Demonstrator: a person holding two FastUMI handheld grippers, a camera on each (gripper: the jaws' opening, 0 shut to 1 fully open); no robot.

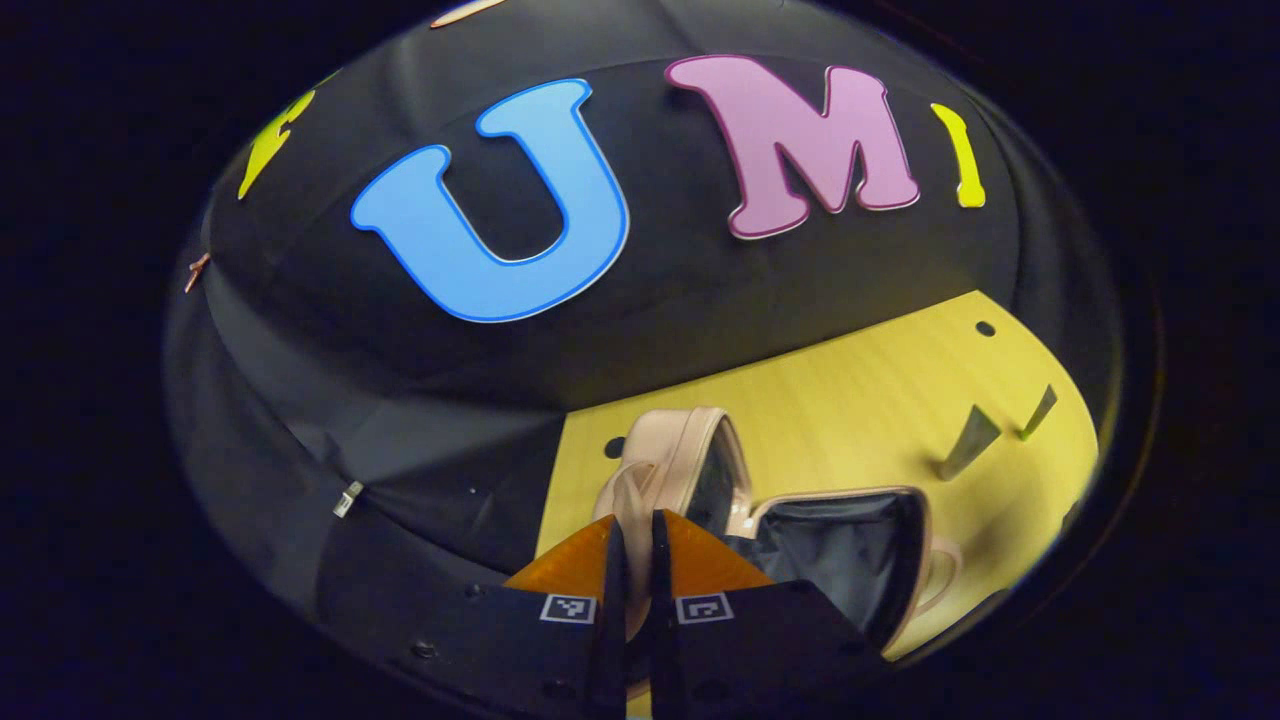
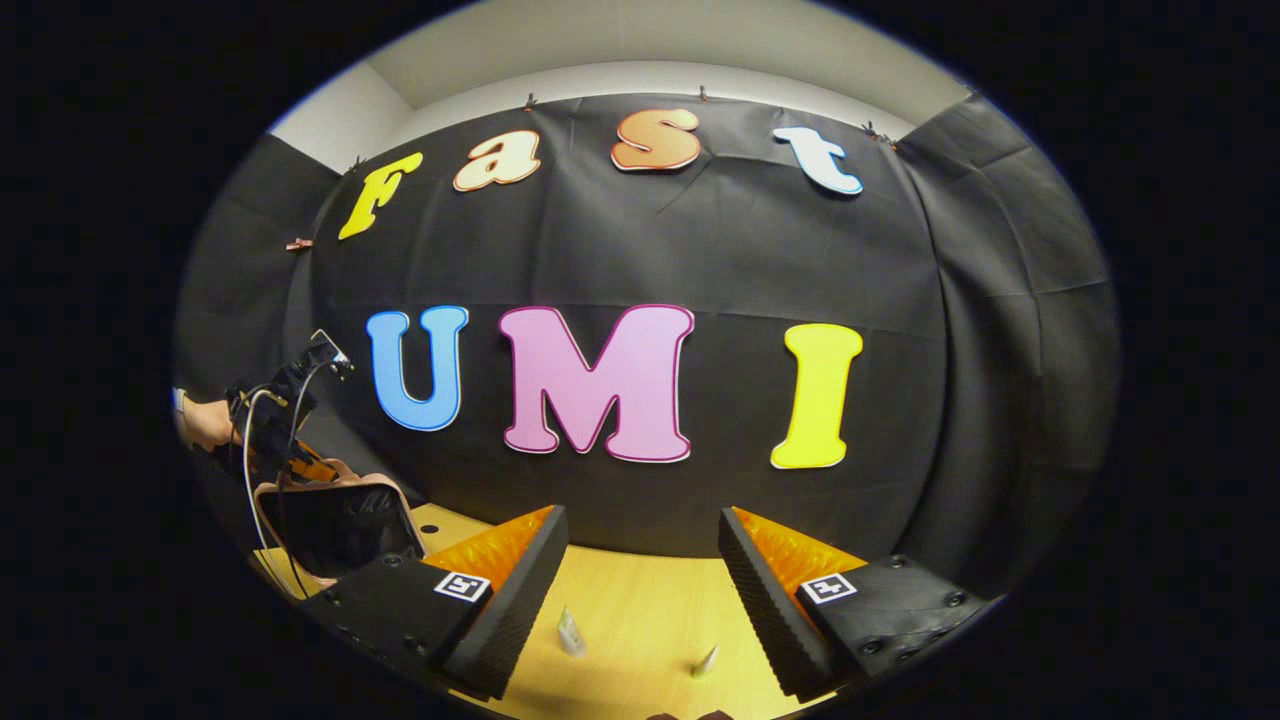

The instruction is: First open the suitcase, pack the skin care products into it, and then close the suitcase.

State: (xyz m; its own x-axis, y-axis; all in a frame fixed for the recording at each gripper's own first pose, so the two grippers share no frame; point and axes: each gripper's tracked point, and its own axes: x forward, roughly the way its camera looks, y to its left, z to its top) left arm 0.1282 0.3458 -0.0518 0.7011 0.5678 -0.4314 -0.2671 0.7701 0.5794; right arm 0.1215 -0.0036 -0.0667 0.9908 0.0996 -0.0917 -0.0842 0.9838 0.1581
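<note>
Here the yellow wooden counter (image 1: 850,400) runs up to the black cloth wall, with bare wood lying between the suitcase and two small tubes. The pink suitcase (image 1: 850,545) lies open at the counter's near corner, its dark lining showing and its lid (image 1: 690,460) standing up. The left claw (image 1: 635,560) is pinched closed on the lid's strap or edge, directly over the case. In the right gripper view, the right claw (image 2: 640,585) hangs wide open above the counter, the two skin care tubes (image 2: 570,632) standing just below between its fingers. The suitcase sits well off to its left, the other gripper and a hand (image 2: 200,425) above it.
</note>
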